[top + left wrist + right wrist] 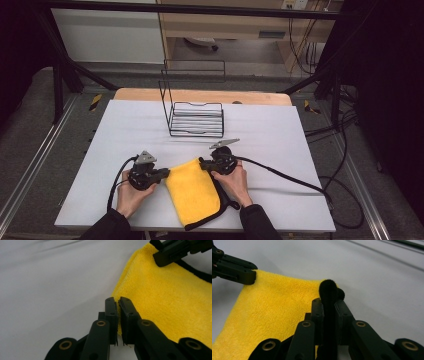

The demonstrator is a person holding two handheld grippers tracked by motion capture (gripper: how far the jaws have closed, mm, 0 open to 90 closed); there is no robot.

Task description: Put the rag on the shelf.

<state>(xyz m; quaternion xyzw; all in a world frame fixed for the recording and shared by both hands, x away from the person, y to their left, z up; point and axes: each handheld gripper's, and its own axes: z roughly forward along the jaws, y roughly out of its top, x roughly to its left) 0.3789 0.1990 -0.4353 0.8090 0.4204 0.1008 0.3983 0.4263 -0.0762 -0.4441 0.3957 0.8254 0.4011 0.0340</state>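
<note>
So, going left to right: the left gripper (163, 173) is pinched shut on the left far corner of the yellow microfibre cloth (192, 192), with the fabric edge caught between the jaws in the left gripper view. The cloth is laid flat at the near edge of the white table (125, 130), folded so its black underside (226, 202) is peeking out along the right and bottom. The right gripper (203, 163) is clamped on the other far corner, where a roll of black edging (329, 293) is squeezed between its jaws. Both far corners being held at once, it's probably being set up for a lift or a fold. A black wire rack (196, 117) is parked further back, well apart from the cloth, untouched.
</note>
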